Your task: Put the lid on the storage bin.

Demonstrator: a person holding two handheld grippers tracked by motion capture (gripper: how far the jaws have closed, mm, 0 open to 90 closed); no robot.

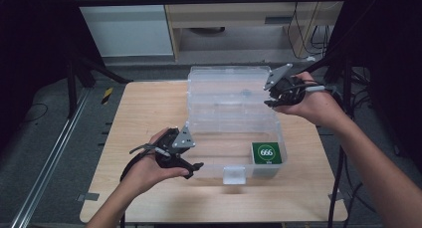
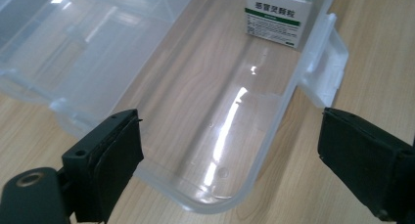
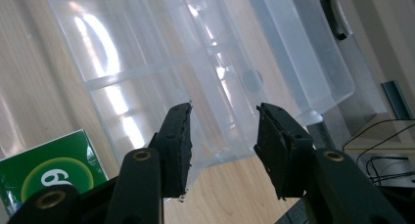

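Note:
A clear plastic storage box (image 1: pixel 219 147) lies open on the wooden table (image 1: pixel 144 118), its lid (image 1: pixel 229 88) tilted up at the back. A small green carton marked 666 (image 1: pixel 266 153) sits in the box's front right corner; its white printed side (image 2: pixel 279 18) and green top (image 3: pixel 54 170) face the gripper cameras. My left gripper (image 1: pixel 193 167) is open wide at the box's front left, its jaws either side of the rounded corner wall (image 2: pixel 215 199). My right gripper (image 1: pixel 271 96) is open at the lid's right edge (image 3: pixel 195 136), which runs close beside one jaw.
A white latch (image 1: pixel 234 174) sticks out from the box's front wall, and shows in the left gripper view (image 2: pixel 325 57). Bare table lies left of and in front of the box. Beyond the table are a floor rail (image 1: pixel 54 148), black frame legs and cables.

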